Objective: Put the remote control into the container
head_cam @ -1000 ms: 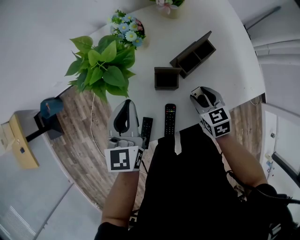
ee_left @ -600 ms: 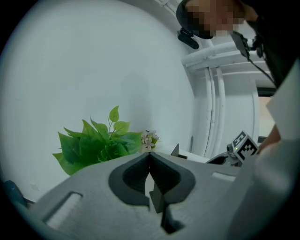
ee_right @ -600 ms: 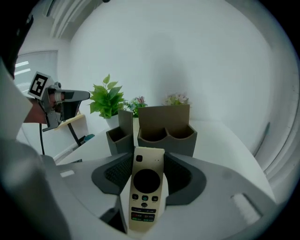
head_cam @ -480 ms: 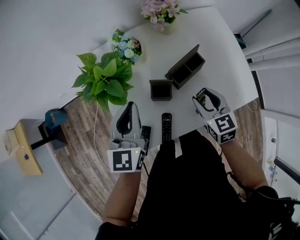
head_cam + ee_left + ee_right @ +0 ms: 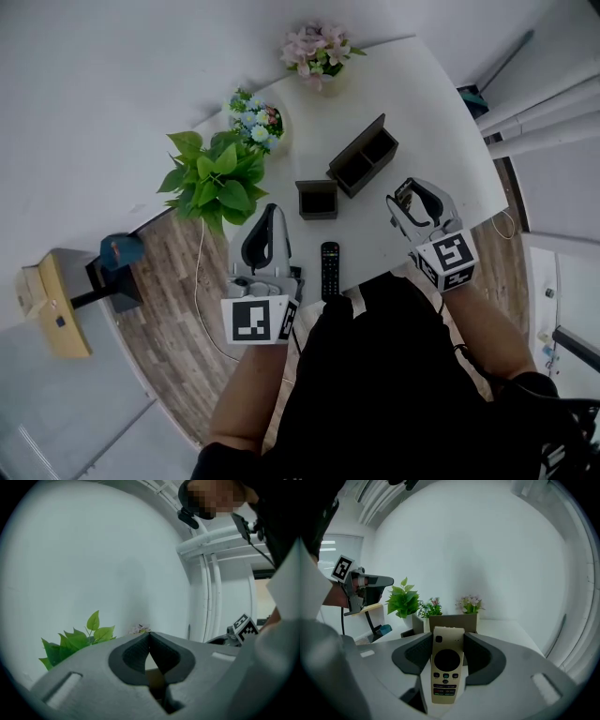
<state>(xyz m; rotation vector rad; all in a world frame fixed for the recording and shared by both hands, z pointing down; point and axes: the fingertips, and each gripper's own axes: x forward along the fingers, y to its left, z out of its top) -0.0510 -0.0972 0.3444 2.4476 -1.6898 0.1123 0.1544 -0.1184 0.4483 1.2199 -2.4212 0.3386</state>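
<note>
Remote control (image 5: 447,667), a slim beige slab with a dark round pad, is sitting lengthwise in the right gripper (image 5: 448,639), whose ribbed pads are clamping its sides above the white desk (image 5: 422,103), likely for sliding it end-first into the dark boxy container (image 5: 452,619). Left gripper (image 5: 149,641) is hanging closed, empty.

Left gripper (image 5: 149,635), fingers (image 5: 132,656) closed together, leafy plant (image 5: 75,641) behind, white wall (image 5: 93,559)
</note>
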